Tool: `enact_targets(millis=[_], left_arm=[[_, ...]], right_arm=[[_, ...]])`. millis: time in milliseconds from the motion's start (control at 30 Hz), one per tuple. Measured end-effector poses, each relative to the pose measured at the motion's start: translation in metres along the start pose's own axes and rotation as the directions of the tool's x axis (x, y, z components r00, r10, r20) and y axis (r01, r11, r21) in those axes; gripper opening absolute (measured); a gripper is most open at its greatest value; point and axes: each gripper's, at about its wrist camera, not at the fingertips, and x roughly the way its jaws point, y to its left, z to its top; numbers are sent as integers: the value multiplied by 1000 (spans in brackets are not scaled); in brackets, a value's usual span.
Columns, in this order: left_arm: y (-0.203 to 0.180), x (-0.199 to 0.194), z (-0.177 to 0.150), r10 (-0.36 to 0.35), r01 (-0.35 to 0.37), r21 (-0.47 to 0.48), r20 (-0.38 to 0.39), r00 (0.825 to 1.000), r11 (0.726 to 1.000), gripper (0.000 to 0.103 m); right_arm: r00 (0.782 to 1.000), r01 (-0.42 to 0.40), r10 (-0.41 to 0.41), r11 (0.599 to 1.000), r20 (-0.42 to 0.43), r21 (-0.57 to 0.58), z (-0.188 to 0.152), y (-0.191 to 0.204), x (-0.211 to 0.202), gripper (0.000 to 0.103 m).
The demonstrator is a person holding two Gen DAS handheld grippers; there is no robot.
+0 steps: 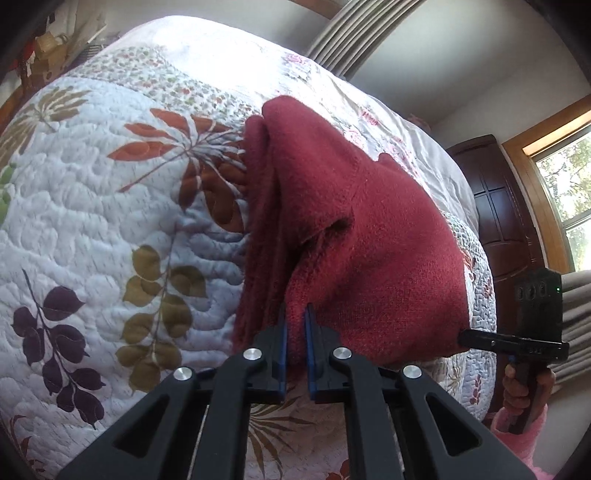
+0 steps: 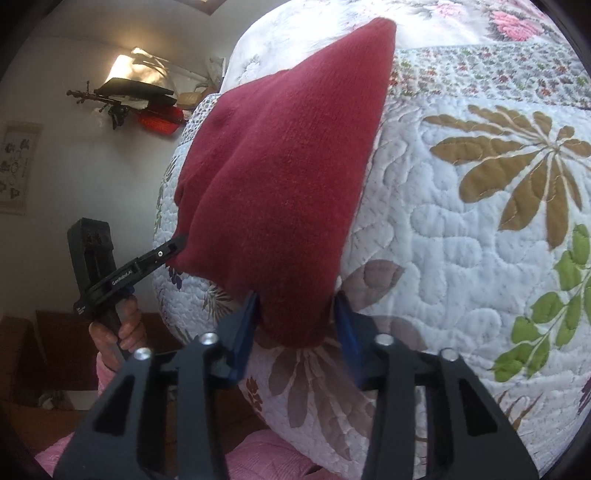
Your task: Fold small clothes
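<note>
Across the left wrist view a quilted bedspread (image 1: 96, 221) printed with rust, olive and purple leaves is spread over a bed, with a dark wooden headboard (image 1: 495, 206), grey curtains (image 1: 347, 33) and a sunlit window (image 1: 569, 192) seen beyond it. A dark red knitted garment (image 1: 354, 236) is lain folded on the quilt, its long axis run from the near edge away toward the far side of the bed, narrowed to a rounded end there. Its near hem is pinched tightly between the blue pads of the left gripper (image 1: 295, 339). At the right edge the right gripper (image 1: 476, 338) is seen touching the garment's corner, held by a hand (image 1: 524, 395).

From the right wrist view the same quilt (image 2: 461, 240) is shown, with a white wall (image 2: 74, 173), a wall chart and cluttered shelf behind. The red garment (image 2: 288, 177) is stretched away from the camera, tapered to a far point. Its near corner is bracketed by the right gripper (image 2: 297, 317), whose fingers are spread either side of the cloth; whether they press it cannot be told. The left gripper (image 2: 173, 245) is seen at the left corner.
</note>
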Motion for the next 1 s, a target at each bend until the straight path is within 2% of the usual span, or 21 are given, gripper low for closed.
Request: enact_targets(millis=[67, 200, 300, 433, 500, 567, 600, 633, 667, 733, 767, 867, 1000], left_arm=[[-3, -8, 1, -9, 8, 20, 15, 1000, 1000, 8], [3, 2, -4, 9, -9, 21, -10, 1000, 1000, 8], [13, 18, -11, 13, -13, 0, -33, 999, 1000, 8], [16, 24, -13, 9, -9, -3, -28, 1000, 1000, 9], [13, 24, -12, 22, -21, 21, -31, 999, 1000, 11], [7, 19, -10, 22, -20, 47, -37, 999, 999, 13], [5, 15, -9, 6, -4, 53, -41, 999, 999, 17], [5, 10, -6, -17, 20, 52, -45, 999, 998, 23], [5, 3, -2, -45, 47, 45, -44, 998, 998, 27], [7, -12, 7, -76, 76, 37, -12, 997, 996, 44], [9, -18, 13, -80, 80, 32, 7, 997, 996, 47], [8, -19, 41, -32, 31, 33, 36, 999, 999, 48], [-2, 6, 82, -13, 12, 26, 23, 1000, 1000, 48]], right_arm=[[999, 41, -40, 998, 16, -38, -3, 6, -3, 21], [993, 114, -111, 988, 41, -100, -12, 17, -4, 18], [985, 175, -174, 979, 18, -109, -18, 12, 12, 17], [987, 162, -162, 983, 4, -92, -18, 3, 19, 18], [987, 158, -158, 983, 4, -94, -16, 2, 16, 21], [989, 150, -150, 983, 7, -107, -15, 3, 10, 32], [989, 151, -150, 983, 16, -108, -14, 5, 5, 34], [989, 149, -147, 983, 26, -108, -13, 5, -1, 42], [989, 148, -144, 982, 40, -115, -12, 5, -9, 43], [987, 153, -145, 980, 66, -126, -9, 7, -22, 43], [986, 159, -150, 979, 74, -130, -6, 7, -29, 46], [981, 175, -163, 978, 106, -118, 5, 3, -42, 49], [977, 189, -177, 977, 120, -99, 19, 2, -39, 49]])
